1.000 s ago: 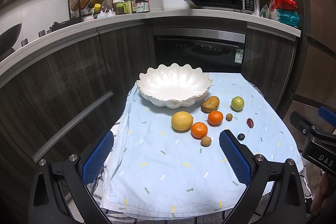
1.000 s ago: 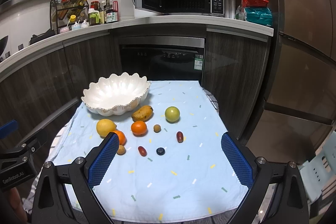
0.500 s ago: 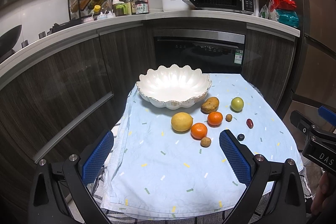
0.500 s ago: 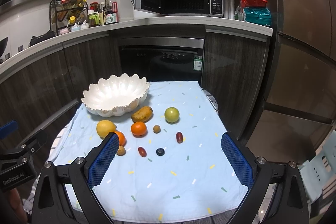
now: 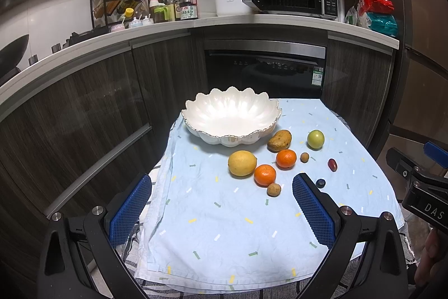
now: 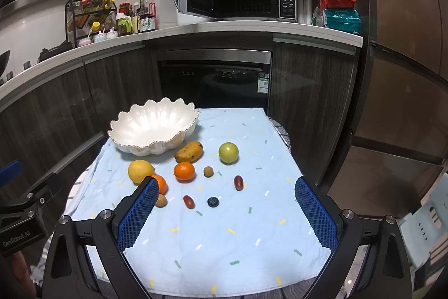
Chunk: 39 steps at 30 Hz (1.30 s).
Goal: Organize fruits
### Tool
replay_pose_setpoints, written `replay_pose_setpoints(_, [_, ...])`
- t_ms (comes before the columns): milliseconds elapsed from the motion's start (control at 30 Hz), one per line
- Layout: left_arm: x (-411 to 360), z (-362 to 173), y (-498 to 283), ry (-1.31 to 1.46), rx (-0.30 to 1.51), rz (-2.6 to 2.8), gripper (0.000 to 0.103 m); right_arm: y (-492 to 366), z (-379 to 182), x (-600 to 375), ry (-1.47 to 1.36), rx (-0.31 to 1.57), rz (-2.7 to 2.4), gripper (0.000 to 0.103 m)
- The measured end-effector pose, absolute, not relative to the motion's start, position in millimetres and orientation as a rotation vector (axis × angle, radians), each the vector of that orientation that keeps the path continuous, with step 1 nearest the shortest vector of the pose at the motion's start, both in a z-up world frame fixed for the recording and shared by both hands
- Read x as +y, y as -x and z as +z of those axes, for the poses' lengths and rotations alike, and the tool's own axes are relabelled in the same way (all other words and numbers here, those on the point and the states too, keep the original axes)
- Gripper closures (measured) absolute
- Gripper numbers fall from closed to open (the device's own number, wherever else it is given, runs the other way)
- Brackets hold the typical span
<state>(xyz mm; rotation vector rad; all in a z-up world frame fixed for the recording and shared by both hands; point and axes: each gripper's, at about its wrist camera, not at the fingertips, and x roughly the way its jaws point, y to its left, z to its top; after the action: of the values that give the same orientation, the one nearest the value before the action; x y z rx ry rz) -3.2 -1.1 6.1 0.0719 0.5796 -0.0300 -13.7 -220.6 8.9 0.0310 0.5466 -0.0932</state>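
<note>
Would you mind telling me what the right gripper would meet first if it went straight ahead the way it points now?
Probably the tablecloth itself, then the blueberry and dark red fruit lying between the open right gripper's fingers. Depth is unclear, so it may pass over them.

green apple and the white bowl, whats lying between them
The mango lies between the green apple and the white bowl, clearest in the right wrist view.

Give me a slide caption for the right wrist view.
Open right tool faces scattered fruit beside an empty white bowl on a blue tablecloth.
</note>
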Motion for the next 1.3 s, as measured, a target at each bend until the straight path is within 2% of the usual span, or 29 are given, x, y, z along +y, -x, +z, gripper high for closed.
replay_pose_setpoints(1300, [-6, -4, -18, -0.09, 0.62, -0.046, 0.0, -8, -4, -216, -0.02, 0.58, -0.092, 0.004])
